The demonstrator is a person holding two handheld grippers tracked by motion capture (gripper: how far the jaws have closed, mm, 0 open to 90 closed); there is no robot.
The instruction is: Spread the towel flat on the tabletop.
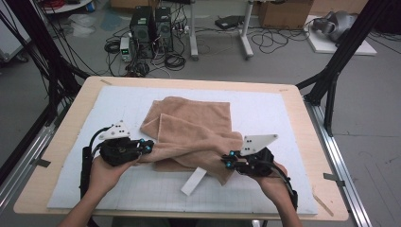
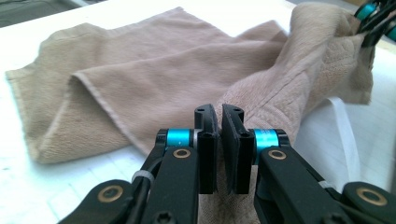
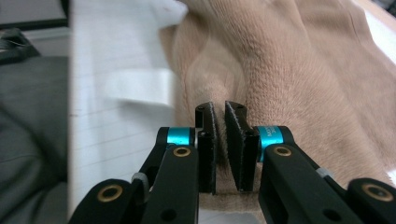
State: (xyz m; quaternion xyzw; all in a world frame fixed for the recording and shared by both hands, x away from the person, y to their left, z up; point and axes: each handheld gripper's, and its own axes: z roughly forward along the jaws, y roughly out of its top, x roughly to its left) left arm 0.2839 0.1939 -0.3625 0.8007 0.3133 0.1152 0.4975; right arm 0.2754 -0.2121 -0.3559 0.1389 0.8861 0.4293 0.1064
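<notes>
Folding is underway: both grippers, left (image 1: 147,147) and right (image 1: 228,161), are clamping jaws on the towel (image 1: 194,127), needing a level carry across the counter (image 1: 56,142).

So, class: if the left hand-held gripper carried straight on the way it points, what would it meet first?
The left hand-held gripper, already shut on the beige towel, would probably just push further into that towel's raised fold; depth is hard to judge.

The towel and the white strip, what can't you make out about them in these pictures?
- Towel: in the high view, the corners that the left gripper and right gripper pinch are hidden by the jaws.
- White strip: its upper end is hidden under the towel; in the right gripper view it is blurred.
- Towel's underside: hidden by its own folds.
</notes>
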